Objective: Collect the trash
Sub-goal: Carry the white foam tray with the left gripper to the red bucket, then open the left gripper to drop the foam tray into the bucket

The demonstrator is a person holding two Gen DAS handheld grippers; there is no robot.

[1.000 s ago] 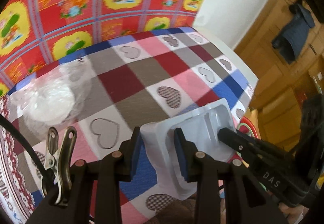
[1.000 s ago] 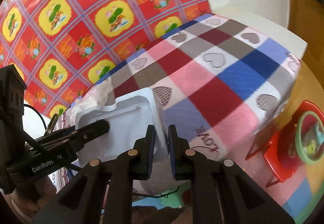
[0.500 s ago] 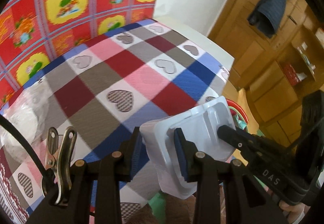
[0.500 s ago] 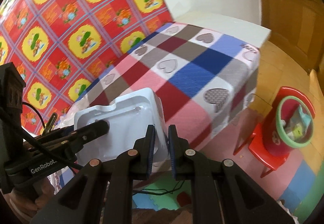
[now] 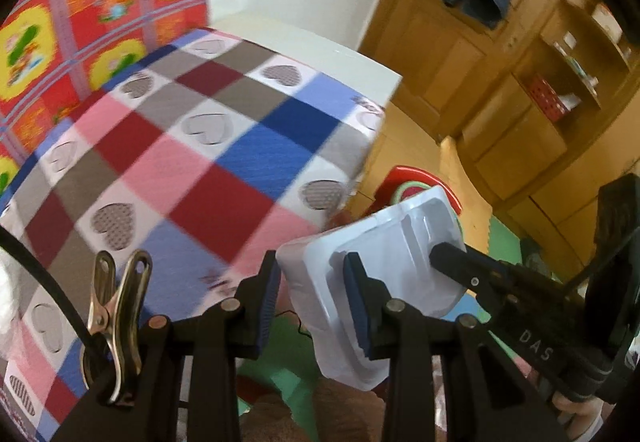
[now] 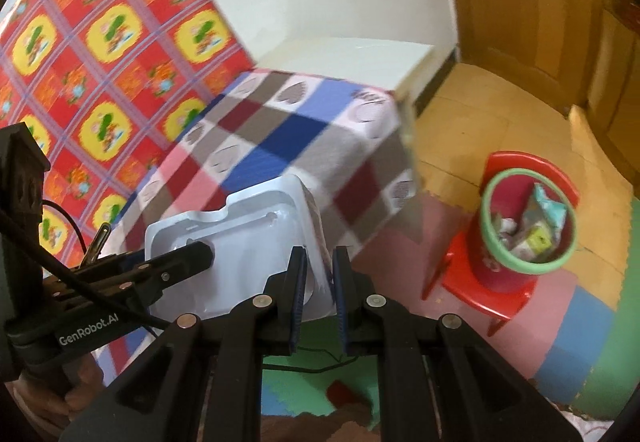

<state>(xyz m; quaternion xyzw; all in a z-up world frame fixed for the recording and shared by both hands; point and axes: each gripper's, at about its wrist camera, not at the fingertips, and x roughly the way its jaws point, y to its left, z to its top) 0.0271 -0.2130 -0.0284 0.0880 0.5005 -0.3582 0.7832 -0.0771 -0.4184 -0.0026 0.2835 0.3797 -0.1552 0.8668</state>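
Two grippers carry a white plastic tray (image 6: 244, 242) off the checked table (image 5: 224, 146) toward the bin (image 6: 528, 222) on a red chair; keeping it level and releasing together over the rim would serve best. The left gripper (image 5: 312, 306) pinches one edge, partly open; the right gripper (image 6: 318, 296), nearly shut, clamps the opposite rim.

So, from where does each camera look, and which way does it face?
Left wrist: sits on the left gripper, looks down over its fingers at the white tray and checked table; the right gripper enters from the right.
Right wrist: sits on the right gripper, faces the tray, table and red bin; the left gripper shows.
Both share tray and table.
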